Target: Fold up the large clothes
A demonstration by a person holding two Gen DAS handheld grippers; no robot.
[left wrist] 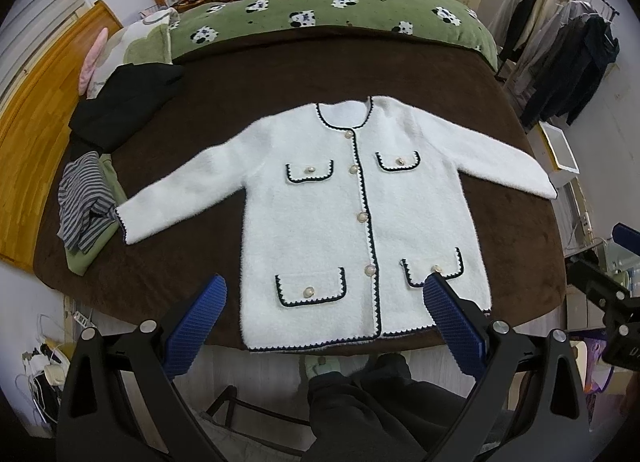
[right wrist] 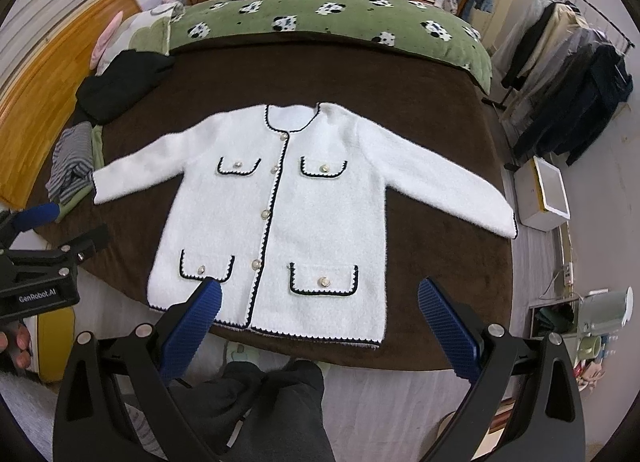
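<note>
A white fluffy cardigan [left wrist: 320, 197] with black scalloped trim, pearl buttons and several small pockets lies flat, front up, buttoned, on a brown bed cover [left wrist: 280, 73]; both sleeves are spread out to the sides. It also shows in the right wrist view [right wrist: 320, 205]. My left gripper [left wrist: 326, 286] is open and empty, held above the cardigan's hem near the bed's front edge. My right gripper [right wrist: 318, 292] is open and empty, above the hem too. The right gripper's body shows at the right edge of the left wrist view [left wrist: 616, 298], the left one's at the left edge of the right wrist view [right wrist: 36, 266].
A striped garment [left wrist: 82, 201] on green cloth and a black garment [left wrist: 124, 105] lie on the bed's left side. A green panda blanket [left wrist: 340, 13] covers the far end. A clothes rack [left wrist: 568, 45] and a white box [left wrist: 558, 153] stand at right. A wooden headboard [left wrist: 36, 133] is at left.
</note>
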